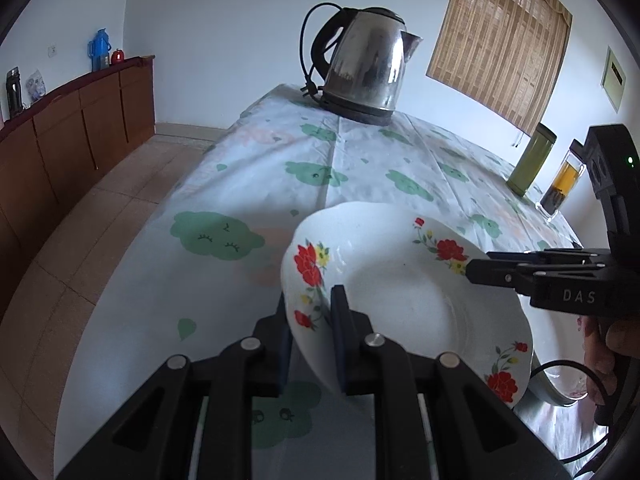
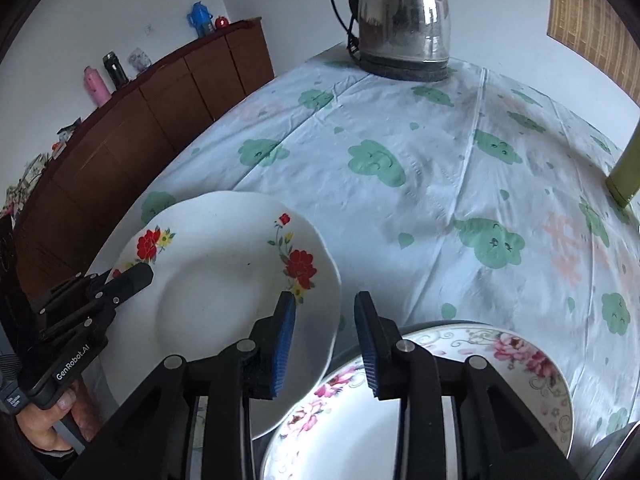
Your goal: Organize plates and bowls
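From the left wrist camera I see my left gripper pinched nearly closed on the rim of the red-flowered plate, which it holds tilted above the bench, the dish spreading away to the right of the fingers. The right gripper reaches in from the right, its tips at the plate's far rim by a red flower; from here I cannot tell whether they touch it. An electric kettle stands at the far end, a green tumbler and a glass tea bottle toward the right edge, all well clear. From the right wrist camera my right fingers stand partly open with nothing pressed between them; the red-flowered plate's near rim lies just beside the left-hand finger, not in the gap. Directly below and to the right sits the pink-flowered plate, apparently in a metal basin, the red one's lower edge overlapping it. I judge the left hand owns the plate, and stacking means carrying it rightward over the pink one, with the right gripper itself standing in that path.
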The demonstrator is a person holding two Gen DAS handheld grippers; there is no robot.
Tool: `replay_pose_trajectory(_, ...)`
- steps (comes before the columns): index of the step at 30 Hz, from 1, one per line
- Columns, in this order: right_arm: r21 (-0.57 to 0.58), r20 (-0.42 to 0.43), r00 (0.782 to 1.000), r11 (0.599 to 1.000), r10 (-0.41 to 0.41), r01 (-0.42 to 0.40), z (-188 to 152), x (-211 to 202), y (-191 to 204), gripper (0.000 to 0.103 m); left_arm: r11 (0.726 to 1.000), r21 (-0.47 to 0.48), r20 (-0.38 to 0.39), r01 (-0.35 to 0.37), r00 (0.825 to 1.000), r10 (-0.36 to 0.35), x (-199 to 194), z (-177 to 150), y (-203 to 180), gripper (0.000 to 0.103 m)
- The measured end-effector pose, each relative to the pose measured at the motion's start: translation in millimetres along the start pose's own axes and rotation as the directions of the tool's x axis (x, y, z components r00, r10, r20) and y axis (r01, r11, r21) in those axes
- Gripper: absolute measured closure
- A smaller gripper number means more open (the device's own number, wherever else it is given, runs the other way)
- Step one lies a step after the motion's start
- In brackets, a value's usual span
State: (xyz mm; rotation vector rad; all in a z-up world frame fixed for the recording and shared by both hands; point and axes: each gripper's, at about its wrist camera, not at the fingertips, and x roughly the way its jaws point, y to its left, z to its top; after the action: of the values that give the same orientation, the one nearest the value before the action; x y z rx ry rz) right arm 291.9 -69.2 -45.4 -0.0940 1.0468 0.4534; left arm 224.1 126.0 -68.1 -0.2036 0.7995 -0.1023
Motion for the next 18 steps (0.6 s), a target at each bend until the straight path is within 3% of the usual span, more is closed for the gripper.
replay_pose_trajectory(3,0.019,0.02,1.0,1.0,0.011,-0.012,-6,-4,4,0.07,1.0,-0.021,0.027,-0.013,1.0,0.014,-6,2,5,0.087)
replay_pose_trajectory(5,0.043,0.043,0.998,0.998,0.036,-0.038,-13,-12,3,0.077,0.999,-0.037,0.058,-0.007,0.998,0.009,-13,4,9,0.087)
replay_pose_trajectory(11,0.049,0.151,0.987,0.997,0.056,-0.064,-33,-51,13,0.078,0.999,-0.033,0.103,0.039,0.994,-0.035,-24,8,5,0.082)
replay_pose_trajectory(18,0.064,0.227,0.974,0.997,0.026,-0.042,-62,-95,0,0.078,0.995,0.036,0.116,0.094,0.988,-0.097,-33,7,-35,0.08)
